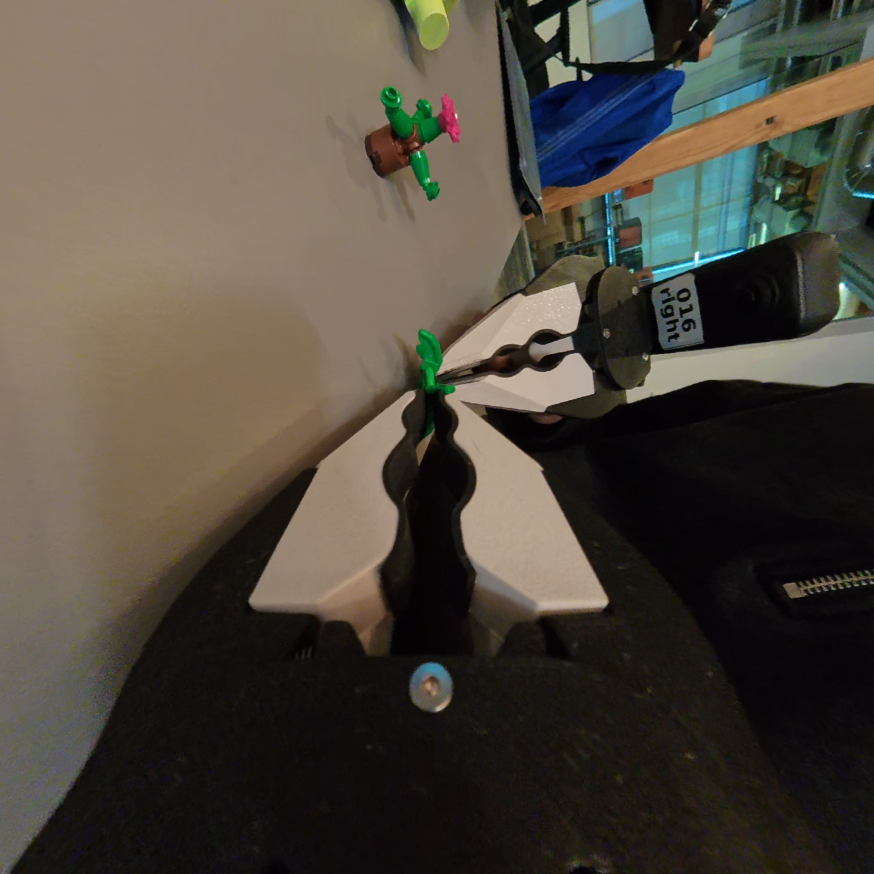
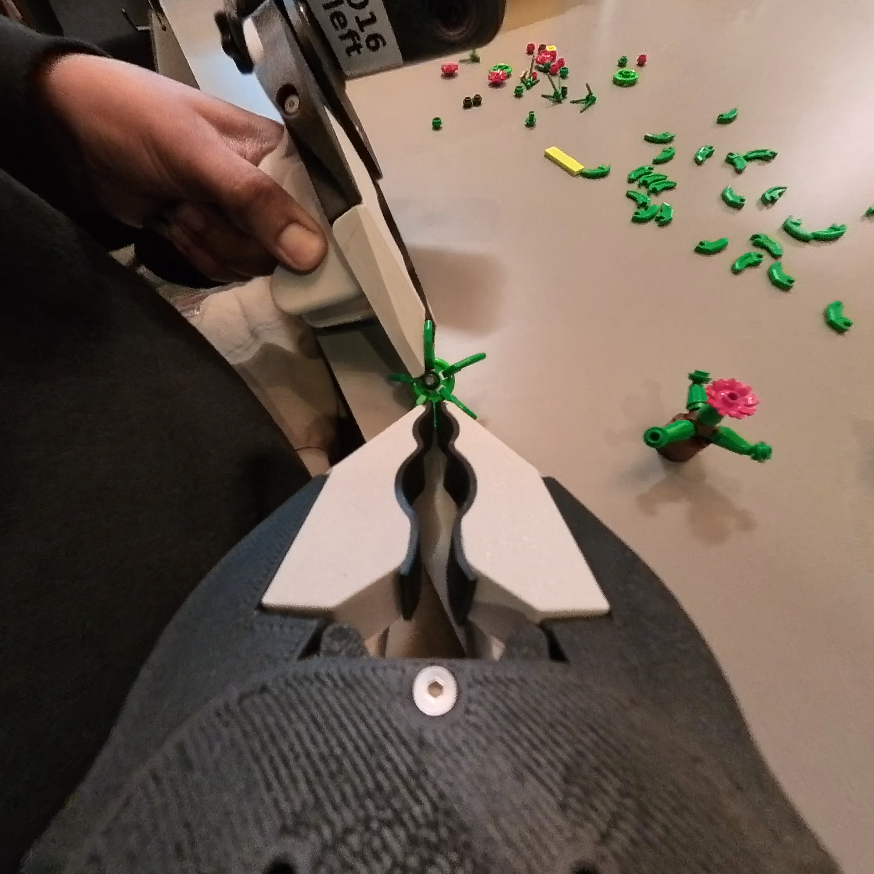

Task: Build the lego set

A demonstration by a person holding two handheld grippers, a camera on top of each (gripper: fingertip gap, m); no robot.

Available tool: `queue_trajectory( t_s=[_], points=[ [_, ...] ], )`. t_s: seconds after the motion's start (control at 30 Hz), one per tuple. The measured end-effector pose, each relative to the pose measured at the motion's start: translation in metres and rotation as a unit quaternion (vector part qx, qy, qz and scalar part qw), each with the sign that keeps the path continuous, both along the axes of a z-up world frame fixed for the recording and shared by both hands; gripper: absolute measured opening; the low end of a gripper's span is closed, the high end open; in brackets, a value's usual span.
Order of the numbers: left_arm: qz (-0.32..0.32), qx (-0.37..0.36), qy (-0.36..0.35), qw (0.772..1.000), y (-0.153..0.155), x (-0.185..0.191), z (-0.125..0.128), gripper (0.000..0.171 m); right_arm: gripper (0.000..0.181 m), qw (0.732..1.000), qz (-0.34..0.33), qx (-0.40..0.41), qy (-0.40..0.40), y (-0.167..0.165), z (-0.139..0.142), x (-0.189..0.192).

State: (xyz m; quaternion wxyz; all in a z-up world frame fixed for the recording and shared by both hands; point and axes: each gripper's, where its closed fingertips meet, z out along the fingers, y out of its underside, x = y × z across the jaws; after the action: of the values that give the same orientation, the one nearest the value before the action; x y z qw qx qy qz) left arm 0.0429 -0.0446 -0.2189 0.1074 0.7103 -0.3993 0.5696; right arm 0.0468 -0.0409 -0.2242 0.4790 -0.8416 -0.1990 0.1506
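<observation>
Only the right wrist view shows the loose green curved pieces (image 2: 652, 187) scattered across the desk (image 2: 567, 307); both show one potted flower (image 1: 409, 137) with one pink bloom. The left gripper (image 1: 428, 402) and right gripper (image 2: 434, 416) each pinch the spiky green leaf piece (image 2: 435, 378) above the desk's edge
</observation>
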Motion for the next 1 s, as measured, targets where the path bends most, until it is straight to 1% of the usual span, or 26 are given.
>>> queue_trajectory(
  t_s=[0.1, 0.17, 0.23, 0.4, 0.57, 0.73, 0.83, 0.87, 0.9, 1.0],
  points=[
    [0.012, -0.022, -0.018, 1.0, 0.003, 0.002, 0.006, 0.004, 0.0, 1.0, -0.014, 0.006, 0.019, 0.001, 0.003, 0.002],
    [0.017, -0.033, -0.029, 0.999, 0.003, 0.001, 0.009, 0.004, 0.0, 0.999, -0.021, 0.016, 0.046, 0.001, 0.006, 0.003],
    [0.023, -0.027, -0.036, 0.999, 0.004, 0.001, 0.01, 0.004, 0.0, 0.998, -0.028, 0.016, 0.055, -0.001, 0.007, 0.006],
    [0.037, -0.015, -0.048, 0.998, 0.009, 0.001, 0.012, 0.004, 0.001, 0.998, -0.032, 0.014, 0.049, -0.003, 0.007, 0.009],
    [0.041, 0.01, -0.047, 0.998, 0.014, -0.001, 0.009, 0.003, 0.001, 0.999, -0.037, 0.005, 0.002, -0.001, 0.002, 0.01],
    [0.056, 0.009, -0.065, 0.996, 0.02, -0.002, 0.013, 0.003, 0.002, 0.994, -0.048, 0.005, -0.093, 0.002, -0.007, 0.017],
    [0.066, 0.015, -0.074, 0.995, 0.024, -0.003, 0.014, 0.003, 0.003, 0.994, -0.05, -0.002, -0.102, 0.004, -0.008, 0.015],
    [0.067, 0.018, -0.075, 0.995, 0.025, -0.003, 0.014, 0.003, 0.005, 0.993, -0.05, -0.004, -0.104, 0.003, -0.009, 0.014],
    [0.067, 0.022, -0.075, 0.995, 0.026, -0.004, 0.014, 0.003, 0.008, 0.993, -0.051, -0.008, -0.103, 0.003, -0.009, 0.014],
    [0.062, 0.035, -0.067, 0.995, 0.031, -0.007, 0.012, 0.003, 0.01, 0.994, -0.057, -0.015, -0.09, 0.001, -0.009, 0.015]
  ],
)
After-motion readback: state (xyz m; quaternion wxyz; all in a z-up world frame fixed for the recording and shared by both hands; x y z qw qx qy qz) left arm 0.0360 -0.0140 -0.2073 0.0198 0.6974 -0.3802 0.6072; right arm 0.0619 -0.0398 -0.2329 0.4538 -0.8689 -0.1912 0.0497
